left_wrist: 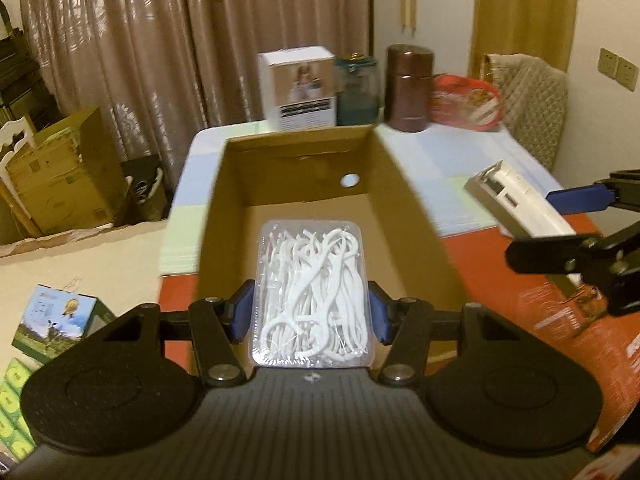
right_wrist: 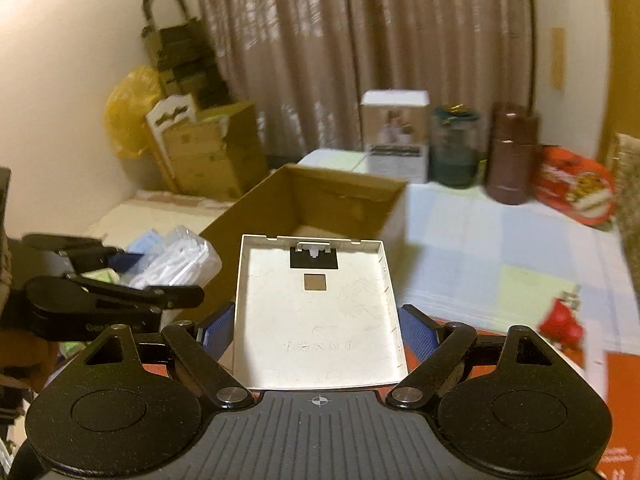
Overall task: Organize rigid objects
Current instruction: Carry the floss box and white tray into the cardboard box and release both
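The clear floss-pick case (left_wrist: 310, 292) is clamped in the left gripper (left_wrist: 312, 318), long axis forward, above the cardboard box (left_wrist: 404, 216). The white tray (right_wrist: 318, 312), gripped by the right gripper (right_wrist: 318, 330), is held short of the box.

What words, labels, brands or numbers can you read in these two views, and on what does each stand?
None can be read.
White carton: dark label band, blurred.
Red packet: print blurred.
White tray in the right gripper: embossed marks, too faint.
Green box: print too small.
Red board: white lettering smeared.
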Demonstrator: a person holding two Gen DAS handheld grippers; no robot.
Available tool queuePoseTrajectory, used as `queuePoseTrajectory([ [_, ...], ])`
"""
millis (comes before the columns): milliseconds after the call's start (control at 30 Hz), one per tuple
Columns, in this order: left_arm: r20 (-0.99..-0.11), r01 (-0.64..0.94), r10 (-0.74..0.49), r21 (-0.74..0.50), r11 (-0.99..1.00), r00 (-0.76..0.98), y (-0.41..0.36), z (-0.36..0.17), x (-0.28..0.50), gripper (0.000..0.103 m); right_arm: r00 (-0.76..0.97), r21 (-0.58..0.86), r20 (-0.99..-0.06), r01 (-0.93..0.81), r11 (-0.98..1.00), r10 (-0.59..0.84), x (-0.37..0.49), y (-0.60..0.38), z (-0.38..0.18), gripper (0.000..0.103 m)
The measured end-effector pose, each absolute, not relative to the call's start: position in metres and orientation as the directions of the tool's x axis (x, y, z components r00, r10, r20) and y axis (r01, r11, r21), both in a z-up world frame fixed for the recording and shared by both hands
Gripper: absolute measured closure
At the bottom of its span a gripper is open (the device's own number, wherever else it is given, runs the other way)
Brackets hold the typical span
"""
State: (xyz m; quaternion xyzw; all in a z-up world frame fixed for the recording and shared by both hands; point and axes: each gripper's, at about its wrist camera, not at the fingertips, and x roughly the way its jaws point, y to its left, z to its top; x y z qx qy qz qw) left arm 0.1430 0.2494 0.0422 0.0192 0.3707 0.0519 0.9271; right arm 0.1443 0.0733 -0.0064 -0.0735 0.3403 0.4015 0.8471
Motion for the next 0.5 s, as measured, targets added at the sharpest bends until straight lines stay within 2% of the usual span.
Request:
queuePoseTrajectory([
  [200,-0.69,-0.085,0.099,0.055,0.995,0.717,0.275,0.031,0.152,0.051,0.422,0.114,-0.683,-0.744,0.658,0.596,0.154,0.12,-0.035,0.02],
  [500,-0.697,-0.08,0.07,0.019,0.997,0.714,0.291,0.014,0.16,0.051,0.406,0.095,-0.703,-0.76,0.642,0.584,0.157,0.14,-0.051,0.02],
])
